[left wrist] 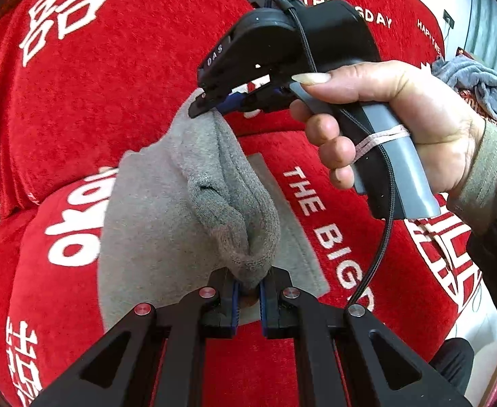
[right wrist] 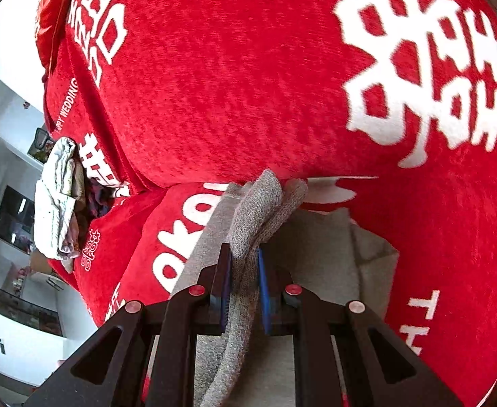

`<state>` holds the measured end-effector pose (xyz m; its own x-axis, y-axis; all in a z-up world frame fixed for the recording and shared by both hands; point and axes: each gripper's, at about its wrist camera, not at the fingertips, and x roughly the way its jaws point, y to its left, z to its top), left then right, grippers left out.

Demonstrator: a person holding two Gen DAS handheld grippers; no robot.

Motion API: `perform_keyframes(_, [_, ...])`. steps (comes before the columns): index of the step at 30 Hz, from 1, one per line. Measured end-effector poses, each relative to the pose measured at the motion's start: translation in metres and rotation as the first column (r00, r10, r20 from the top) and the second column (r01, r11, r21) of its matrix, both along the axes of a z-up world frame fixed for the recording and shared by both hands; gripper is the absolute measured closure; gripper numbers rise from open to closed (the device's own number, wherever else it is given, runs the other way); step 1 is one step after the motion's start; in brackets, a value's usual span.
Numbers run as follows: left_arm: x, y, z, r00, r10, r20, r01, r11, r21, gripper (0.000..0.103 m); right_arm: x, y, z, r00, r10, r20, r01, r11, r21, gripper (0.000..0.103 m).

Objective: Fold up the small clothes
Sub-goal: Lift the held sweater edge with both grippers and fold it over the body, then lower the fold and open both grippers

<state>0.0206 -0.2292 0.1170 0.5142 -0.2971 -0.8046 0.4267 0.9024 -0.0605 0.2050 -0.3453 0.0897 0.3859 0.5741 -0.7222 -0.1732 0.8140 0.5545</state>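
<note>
grey sock [left wrist: 228, 203] between both grippers

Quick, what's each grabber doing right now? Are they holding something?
Left gripper: shut on one end of the grey sock.
Right gripper: shut on the other end of the sock.

Grey sock [left wrist: 235, 210] knit, fuzzy, red cover [left wrist: 129, 101] plush, fingers [left wrist: 235, 300] matt plastic

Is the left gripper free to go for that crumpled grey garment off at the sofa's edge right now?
Probably not. The left gripper is shut on the grey sock, which the right gripper clamps at the other end. The crumpled grey garment lies beyond the right hand.
</note>
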Motion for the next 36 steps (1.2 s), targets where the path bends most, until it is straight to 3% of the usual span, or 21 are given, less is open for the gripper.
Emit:
perform_keyframes(18, [0.008, -0.024, -0.036, 0.994, -0.052, -0.092, 0.052, 0.999, -0.005, 0.093, -0.005, -0.04, -0.039, 0.999, -0.036, -0.024, 0.036, 0.999, -0.001, 0.087])
perform_keyframes(28, [0.002, -0.026, -0.053, 0.99, -0.089, -0.114, 0.092, 0.996, 0.02, 0.093, -0.028, -0.063, -0.061, 0.993, -0.114, -0.007, 0.114, 0.993, 0.026, 0.087])
perform_keyframes(36, [0.013, -0.011, -0.055, 0.981, -0.073, -0.179, 0.061, 0.996, -0.069, 0.093, -0.026, -0.062, -0.08, 0.989, -0.143, -0.039, 0.143, 0.99, 0.005, 0.087])
